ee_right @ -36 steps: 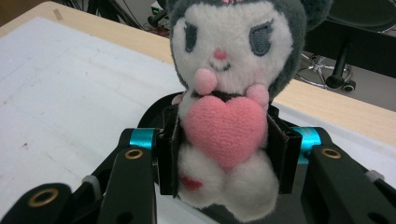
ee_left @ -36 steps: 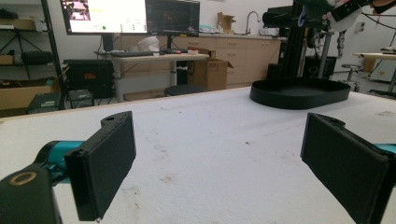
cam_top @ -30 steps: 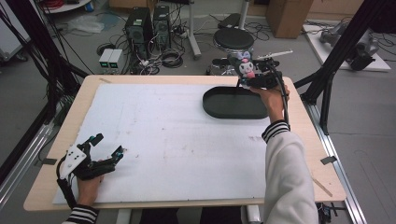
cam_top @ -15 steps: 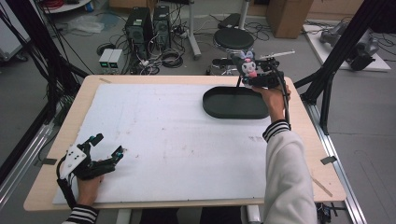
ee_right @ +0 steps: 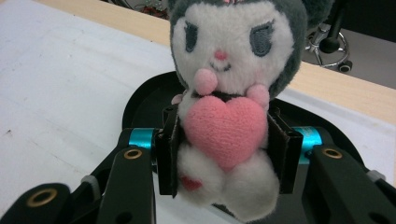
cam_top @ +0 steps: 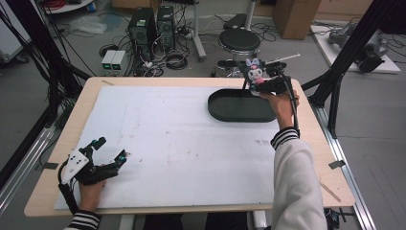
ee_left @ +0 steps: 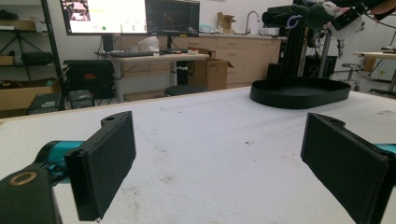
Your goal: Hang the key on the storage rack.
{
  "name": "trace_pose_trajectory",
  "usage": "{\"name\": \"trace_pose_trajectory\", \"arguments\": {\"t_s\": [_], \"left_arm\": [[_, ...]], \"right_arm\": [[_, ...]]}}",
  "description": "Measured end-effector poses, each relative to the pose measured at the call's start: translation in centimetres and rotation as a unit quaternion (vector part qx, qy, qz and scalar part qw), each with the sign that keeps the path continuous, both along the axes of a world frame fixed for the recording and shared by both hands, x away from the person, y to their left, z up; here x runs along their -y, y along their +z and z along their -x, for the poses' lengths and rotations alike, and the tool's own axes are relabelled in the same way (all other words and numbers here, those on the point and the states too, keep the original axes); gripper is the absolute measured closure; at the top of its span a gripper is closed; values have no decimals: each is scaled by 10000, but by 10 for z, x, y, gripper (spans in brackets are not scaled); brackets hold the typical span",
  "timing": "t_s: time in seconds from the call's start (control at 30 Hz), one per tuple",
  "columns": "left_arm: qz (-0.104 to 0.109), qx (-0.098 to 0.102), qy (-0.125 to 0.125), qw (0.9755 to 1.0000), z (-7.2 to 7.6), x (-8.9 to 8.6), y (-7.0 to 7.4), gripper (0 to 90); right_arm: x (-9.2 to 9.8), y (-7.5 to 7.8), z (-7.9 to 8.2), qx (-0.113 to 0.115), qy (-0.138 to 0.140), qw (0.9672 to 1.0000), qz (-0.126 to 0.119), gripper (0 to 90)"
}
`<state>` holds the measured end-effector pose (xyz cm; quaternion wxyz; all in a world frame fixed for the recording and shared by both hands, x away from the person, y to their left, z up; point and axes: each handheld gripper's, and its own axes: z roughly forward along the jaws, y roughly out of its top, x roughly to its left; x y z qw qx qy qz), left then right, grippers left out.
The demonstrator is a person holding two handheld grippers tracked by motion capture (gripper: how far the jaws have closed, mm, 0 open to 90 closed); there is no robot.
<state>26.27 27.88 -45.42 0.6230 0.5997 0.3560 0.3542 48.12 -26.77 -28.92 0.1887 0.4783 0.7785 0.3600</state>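
A small plush toy [ee_right: 233, 93] with a grey hood, white face and pink heart is clamped between the pads of my right gripper [ee_right: 223, 148], which is shut on its body. In the high view the plush toy [cam_top: 253, 73] hangs above the far right rim of a black oval tray [cam_top: 239, 108], with my right gripper [cam_top: 262, 84] around it. My left gripper [cam_top: 111, 151] rests open at the table's near left corner. In the left gripper view its two pads [ee_left: 109, 158] stand wide apart with nothing between them, and the black tray [ee_left: 299, 92] lies far ahead.
A white foam sheet [cam_top: 167, 139] covers most of the wooden table [cam_top: 330, 158]. Black frame posts [cam_top: 349, 52] stand at the table's right and left. Computers, cables and a stool [cam_top: 239, 40] sit on the floor beyond the far edge.
My right gripper has lifted the plush toy a little higher above the tray's far right rim. The left gripper has stayed in place.
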Motion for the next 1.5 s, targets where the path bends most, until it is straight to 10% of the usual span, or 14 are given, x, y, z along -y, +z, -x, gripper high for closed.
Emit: {"name": "trace_pose_trajectory", "arguments": {"t_s": [1.5], "left_arm": [[-6,-5,3,10000,0,0,0,107]], "right_arm": [[1,-65,-18,-116,-235,9996,-41,540]]}}
